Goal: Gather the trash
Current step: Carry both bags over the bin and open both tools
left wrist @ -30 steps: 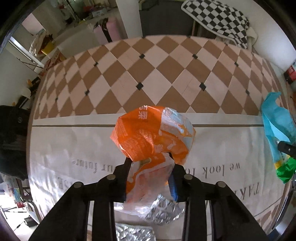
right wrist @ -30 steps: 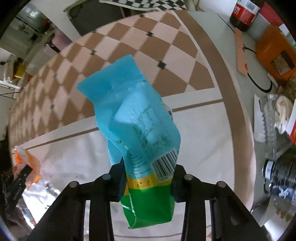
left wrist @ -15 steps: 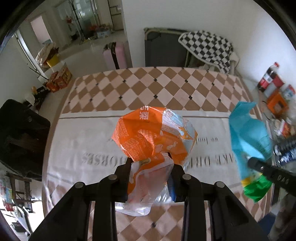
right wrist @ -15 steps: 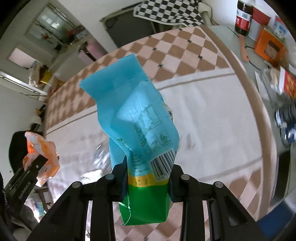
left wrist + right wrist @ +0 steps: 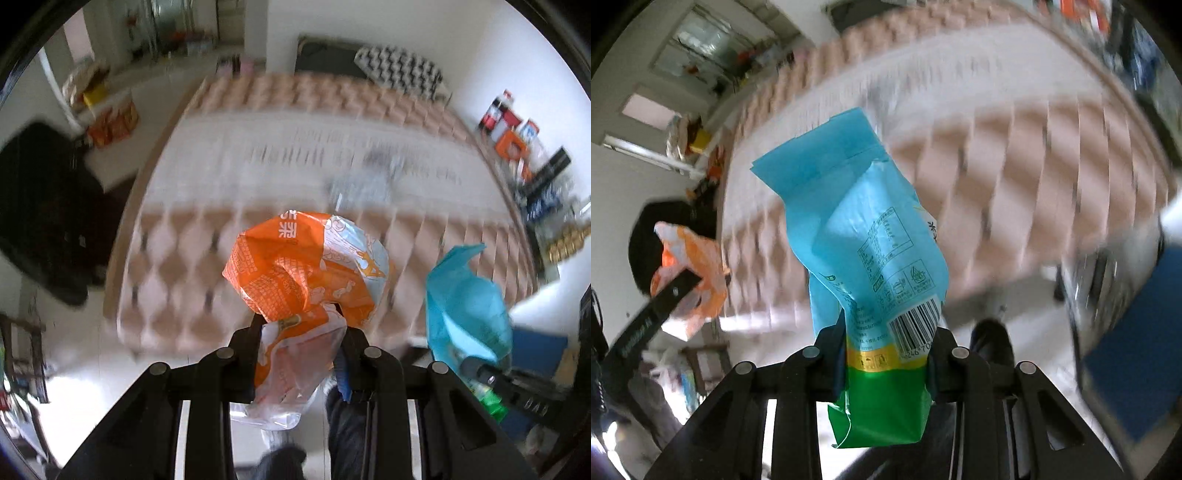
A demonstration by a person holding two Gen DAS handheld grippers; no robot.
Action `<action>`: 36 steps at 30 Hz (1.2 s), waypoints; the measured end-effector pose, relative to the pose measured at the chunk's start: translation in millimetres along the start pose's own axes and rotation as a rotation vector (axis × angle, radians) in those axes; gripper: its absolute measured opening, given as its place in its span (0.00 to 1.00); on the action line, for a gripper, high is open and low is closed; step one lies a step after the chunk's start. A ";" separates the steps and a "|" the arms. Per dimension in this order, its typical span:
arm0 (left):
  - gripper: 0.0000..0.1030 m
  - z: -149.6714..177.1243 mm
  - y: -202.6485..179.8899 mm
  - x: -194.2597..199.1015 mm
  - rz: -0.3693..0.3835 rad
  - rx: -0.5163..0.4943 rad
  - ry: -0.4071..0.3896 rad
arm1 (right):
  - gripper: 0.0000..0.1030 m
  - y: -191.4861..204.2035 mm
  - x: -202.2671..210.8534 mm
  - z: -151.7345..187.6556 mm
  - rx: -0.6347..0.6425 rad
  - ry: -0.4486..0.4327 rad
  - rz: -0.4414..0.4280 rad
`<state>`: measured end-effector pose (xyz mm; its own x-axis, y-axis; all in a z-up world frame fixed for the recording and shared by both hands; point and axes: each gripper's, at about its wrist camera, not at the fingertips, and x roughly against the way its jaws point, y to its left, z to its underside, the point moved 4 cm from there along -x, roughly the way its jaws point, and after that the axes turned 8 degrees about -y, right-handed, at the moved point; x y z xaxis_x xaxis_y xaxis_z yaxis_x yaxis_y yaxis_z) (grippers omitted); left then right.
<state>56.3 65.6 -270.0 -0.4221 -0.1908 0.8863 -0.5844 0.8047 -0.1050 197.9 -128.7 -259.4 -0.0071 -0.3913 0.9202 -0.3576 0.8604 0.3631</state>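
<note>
The carrying step appears to be in hand: both pieces of trash are held clear of the table (image 5: 192, 280), and a bin, not seen in either view, must be found next so that each piece can be released over it.

The left gripper (image 5: 301, 334) is held high, near the table's near edge, its jaws closed narrowly on a crumpled orange wrapper (image 5: 306, 269) whose clear tail hangs down between the fingers. The right gripper (image 5: 886, 343) is raised alongside at the right, its jaws pinched on a blue and green packet (image 5: 864, 236) that stands up beyond the fingertips.

Both views are heavily smeared by motion, so the silvery scrap (image 5: 373, 177) lying far on the white cloth can only be guessed to be foil left to collect.
</note>
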 end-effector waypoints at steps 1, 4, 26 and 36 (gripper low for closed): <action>0.27 23.8 8.8 -4.2 0.005 0.013 0.043 | 0.32 -1.7 -6.8 19.3 -0.005 0.028 0.003; 0.27 78.2 28.2 -17.4 0.005 0.056 0.133 | 0.32 -13.1 -45.2 82.2 -0.024 0.143 0.017; 0.38 301.9 90.6 -390.5 0.060 0.294 0.537 | 0.35 -117.7 -464.3 195.1 -0.063 0.360 0.180; 0.97 312.4 123.7 -360.9 -0.025 0.279 0.509 | 1.00 -92.3 -471.4 200.5 0.002 0.321 0.099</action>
<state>-80.2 58.3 -743.8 -0.0597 0.1415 0.9881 -0.7793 0.6119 -0.1347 47.1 -89.1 -756.0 0.2525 -0.1826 0.9502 -0.3714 0.8885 0.2694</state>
